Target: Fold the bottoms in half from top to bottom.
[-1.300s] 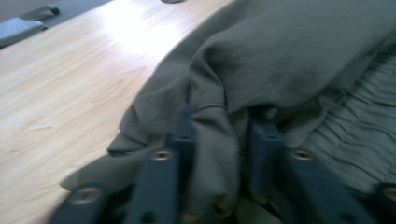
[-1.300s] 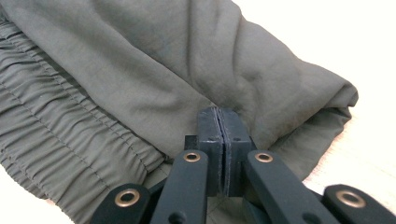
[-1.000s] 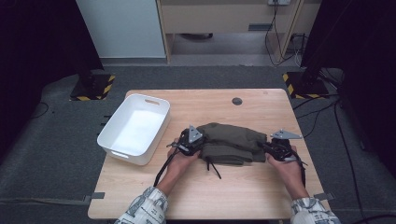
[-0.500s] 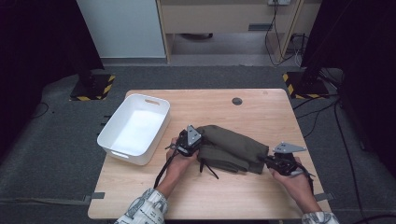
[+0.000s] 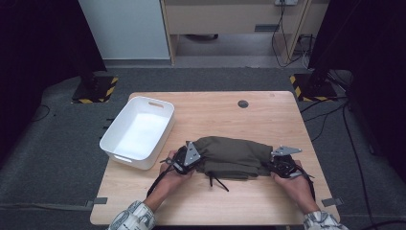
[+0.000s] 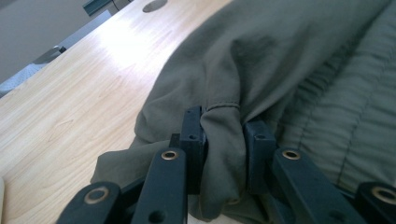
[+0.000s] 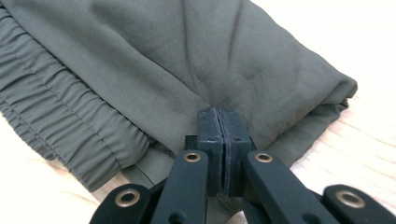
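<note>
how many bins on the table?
1: a white bin at the table's left edge, left of the folded olive garment. Nothing in view could hide another.

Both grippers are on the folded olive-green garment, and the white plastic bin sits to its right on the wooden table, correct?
Not quite. The white plastic bin sits to the left of the folded olive-green garment, at the wooden table's left edge, as the high view shows. The left gripper and right gripper are indeed on the garment.
</note>
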Action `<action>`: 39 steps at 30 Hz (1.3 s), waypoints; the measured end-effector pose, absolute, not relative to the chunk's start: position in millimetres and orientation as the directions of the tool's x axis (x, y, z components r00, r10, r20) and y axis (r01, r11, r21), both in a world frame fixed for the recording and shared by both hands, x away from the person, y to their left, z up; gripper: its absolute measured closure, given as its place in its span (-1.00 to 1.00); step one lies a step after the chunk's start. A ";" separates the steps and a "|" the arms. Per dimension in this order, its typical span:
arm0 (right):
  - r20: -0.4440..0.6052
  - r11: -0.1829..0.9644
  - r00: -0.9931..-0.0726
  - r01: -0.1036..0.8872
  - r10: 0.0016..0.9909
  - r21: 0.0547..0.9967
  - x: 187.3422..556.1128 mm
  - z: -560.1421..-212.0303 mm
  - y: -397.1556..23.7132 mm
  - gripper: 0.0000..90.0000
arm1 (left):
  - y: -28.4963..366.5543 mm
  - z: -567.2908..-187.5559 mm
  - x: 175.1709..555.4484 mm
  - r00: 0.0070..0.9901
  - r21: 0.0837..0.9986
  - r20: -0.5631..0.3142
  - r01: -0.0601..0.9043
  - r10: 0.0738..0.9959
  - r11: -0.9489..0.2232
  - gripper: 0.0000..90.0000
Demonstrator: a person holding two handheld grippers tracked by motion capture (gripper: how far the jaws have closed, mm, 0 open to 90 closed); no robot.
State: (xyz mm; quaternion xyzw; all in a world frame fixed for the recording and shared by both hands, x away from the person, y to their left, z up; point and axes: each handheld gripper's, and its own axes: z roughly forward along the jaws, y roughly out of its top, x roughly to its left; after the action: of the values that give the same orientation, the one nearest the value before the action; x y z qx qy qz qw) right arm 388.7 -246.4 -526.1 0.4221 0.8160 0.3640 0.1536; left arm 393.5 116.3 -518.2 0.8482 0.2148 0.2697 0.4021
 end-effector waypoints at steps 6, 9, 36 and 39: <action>0.008 0.399 -0.584 0.565 0.812 0.722 389.4 -525.3 -247.6 0.98 | 117.8 -525.8 388.6 0.760 0.795 0.267 0.173 0.592 -0.581 0.48; 0.012 0.394 -0.580 0.568 0.815 0.723 389.3 -525.2 -249.3 0.98 | 123.5 -524.0 386.6 0.755 0.803 0.244 0.196 0.609 -0.564 0.37; 0.023 0.381 -0.573 0.573 0.819 0.726 387.8 -525.6 -251.8 0.98 | 134.4 -510.0 376.4 0.762 0.851 0.016 0.329 0.648 -0.409 0.89; 0.020 0.385 -0.576 0.571 0.817 0.725 387.6 -525.3 -252.0 0.98 | 132.5 -515.2 376.8 0.772 0.829 0.035 0.332 0.634 -0.450 0.90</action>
State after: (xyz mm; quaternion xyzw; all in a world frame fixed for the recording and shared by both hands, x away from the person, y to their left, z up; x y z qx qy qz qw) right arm 387.6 -252.0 -525.3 0.4265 0.8137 0.3547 0.1738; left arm 376.8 132.5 -515.2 0.8336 0.2896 0.1730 0.4373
